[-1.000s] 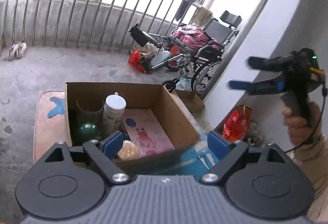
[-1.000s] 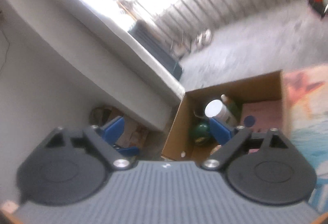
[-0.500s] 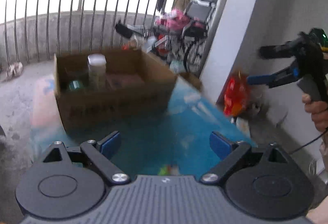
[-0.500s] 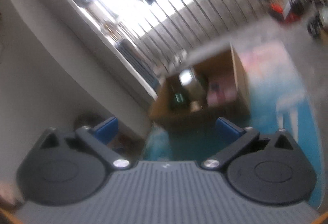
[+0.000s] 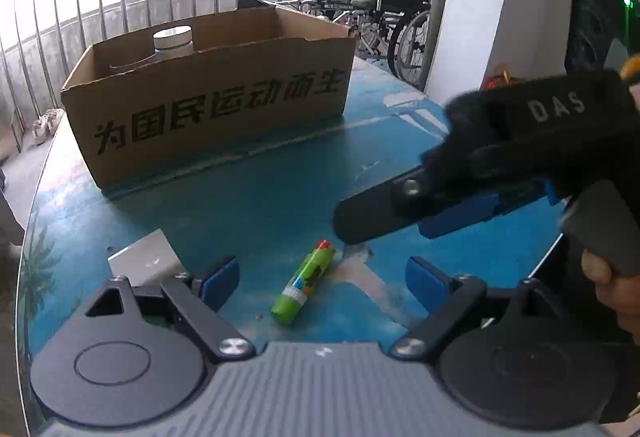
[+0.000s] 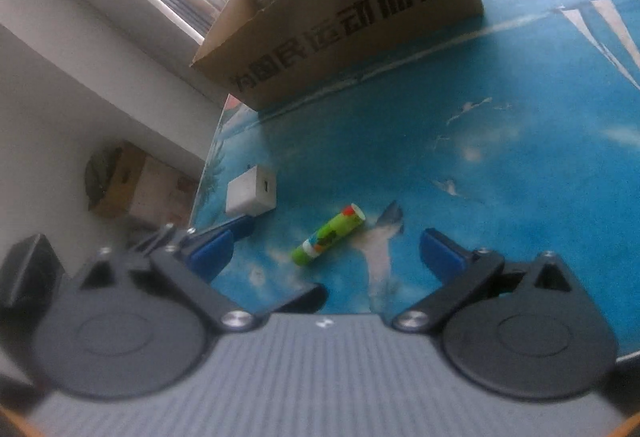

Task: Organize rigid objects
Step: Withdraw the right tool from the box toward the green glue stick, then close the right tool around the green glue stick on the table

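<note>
The left gripper (image 5: 322, 279) hangs low over the blue counter (image 5: 260, 197) with its jaws closing yet wide apart and nothing pressed between them. The green glue stick (image 5: 304, 277) lies on its side on the counter in the gap ahead of its blue pads, touching neither. The right gripper (image 6: 324, 251) is spread wide too, empty, with the same glue stick (image 6: 329, 234) lying in front of it. In the left wrist view the right gripper (image 5: 420, 213) reaches in from the right, its tip just above the stick's far end. A small white box (image 6: 252, 197) sits near the counter's left edge. Farther back stands an open cardboard box (image 5: 208, 97) with a white-lidded jar (image 5: 173, 39) inside.
</note>
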Tool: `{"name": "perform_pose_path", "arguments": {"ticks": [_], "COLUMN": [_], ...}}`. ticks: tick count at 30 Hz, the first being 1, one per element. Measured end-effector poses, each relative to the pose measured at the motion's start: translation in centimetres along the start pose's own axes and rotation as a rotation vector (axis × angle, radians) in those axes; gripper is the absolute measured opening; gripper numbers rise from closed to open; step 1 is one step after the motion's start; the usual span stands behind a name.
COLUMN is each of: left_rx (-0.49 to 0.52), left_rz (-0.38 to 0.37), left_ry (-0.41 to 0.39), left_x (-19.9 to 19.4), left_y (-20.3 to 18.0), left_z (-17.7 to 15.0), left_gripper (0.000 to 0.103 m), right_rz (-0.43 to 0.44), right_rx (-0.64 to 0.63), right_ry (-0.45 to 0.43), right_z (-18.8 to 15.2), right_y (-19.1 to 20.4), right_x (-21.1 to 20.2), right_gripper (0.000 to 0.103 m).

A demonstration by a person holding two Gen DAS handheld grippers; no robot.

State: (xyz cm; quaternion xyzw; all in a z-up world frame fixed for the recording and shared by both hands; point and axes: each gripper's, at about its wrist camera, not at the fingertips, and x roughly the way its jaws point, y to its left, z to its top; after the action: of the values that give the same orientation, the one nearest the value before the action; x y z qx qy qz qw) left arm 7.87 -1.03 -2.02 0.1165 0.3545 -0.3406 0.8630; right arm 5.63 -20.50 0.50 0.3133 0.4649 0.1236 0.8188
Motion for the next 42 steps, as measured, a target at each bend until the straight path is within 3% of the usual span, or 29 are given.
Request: {"name": "perform_pose_path", "arguments": {"ticks": [7, 13, 17, 21, 28, 34, 42], "left_rx": [-0.012, -0.069, -0.095, -0.126, -0.130, -0.131, -0.118], "left_rz": [0.035, 0.018, -0.031, -0.093, -0.114, -0.123, -0.117], "left_ry": [0.046, 0.070, 0.067, 0.072, 0.082, 0.088, 0.098], "left_x": [1.6, 2.2, 2.0, 1.7, 1.9, 1.9, 2.6], "left_y": [0.4, 1.3, 1.1, 0.7, -0.3, -0.4, -0.6], "left_z": [-0.3, -0.6, -0.9, -1.2, -1.4, -1.3, -0.9], "left_gripper": [0.070, 0.040, 0.028, 0.027, 0.023, 0.023, 0.026], "right_rz": [-0.010, -0.039, -0.065, -0.080, -0.153, -0.199, -0.109], "right_rx": [0.016, 0.011, -0.002, -0.012, -0.124, -0.208, -0.039], "right_ry": [0.009, 0.022, 0.013, 0.016, 0.035, 0.041, 0.063], "right_z": [0.9, 0.8, 1.0, 1.0, 0.7, 0.2, 0.0], "right_y": [-0.3, -0.4, -0.2, -0.2, 1.2, 2.2, 0.0], "right_x": [1.4, 3.0, 3.3, 3.6, 4.4, 4.5, 3.4], "right_gripper": [0.097, 0.076, 0.057, 0.044, 0.018, 0.016, 0.014]}}
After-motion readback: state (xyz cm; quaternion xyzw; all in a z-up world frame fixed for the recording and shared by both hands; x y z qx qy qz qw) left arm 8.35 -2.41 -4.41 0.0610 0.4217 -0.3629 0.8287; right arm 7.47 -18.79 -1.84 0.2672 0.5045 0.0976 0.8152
